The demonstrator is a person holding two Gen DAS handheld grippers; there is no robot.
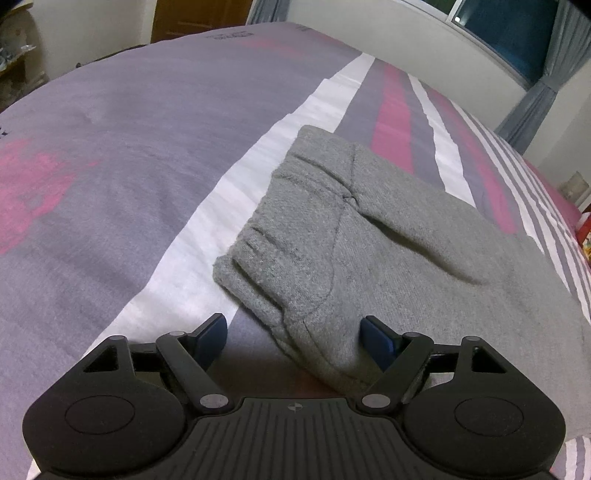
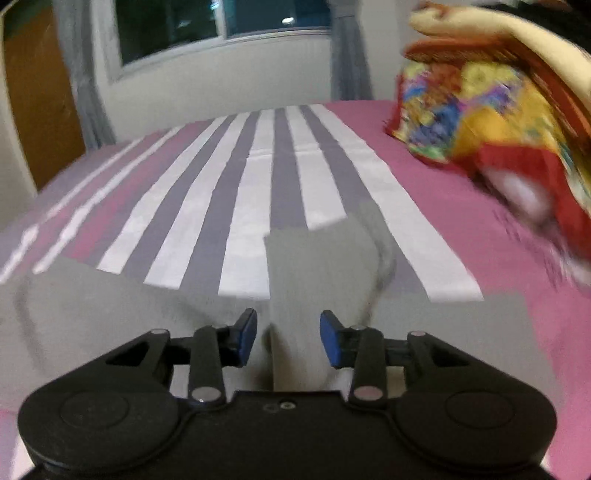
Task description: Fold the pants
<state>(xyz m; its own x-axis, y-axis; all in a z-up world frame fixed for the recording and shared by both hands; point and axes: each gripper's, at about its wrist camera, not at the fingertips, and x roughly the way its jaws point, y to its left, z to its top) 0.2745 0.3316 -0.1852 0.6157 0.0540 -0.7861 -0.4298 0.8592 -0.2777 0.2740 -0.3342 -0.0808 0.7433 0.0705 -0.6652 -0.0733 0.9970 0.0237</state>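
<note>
So the grey pants are lying on the bed, which has a grey, white and pink striped cover, and in the left wrist view they look already folded into a thick bundle with the waistband end pointing toward the far left. The left claw is spread wide just above the near corner of that bundle; the corner sits between the blue pads, but neither pad is pressing on the fabric, so nothing is gripped there. Over in the right wrist view everything's kinda blurry. The right claw is only partly spread, with a raised fold of the grey pants poking up in the gap between its pads, and as far as I can see the pads aren't touching it either. Past that the stripes run back toward a window with grey curtains, and on the far right there's a colourful patterned pillow sitting on the pink part of the cover.
</note>
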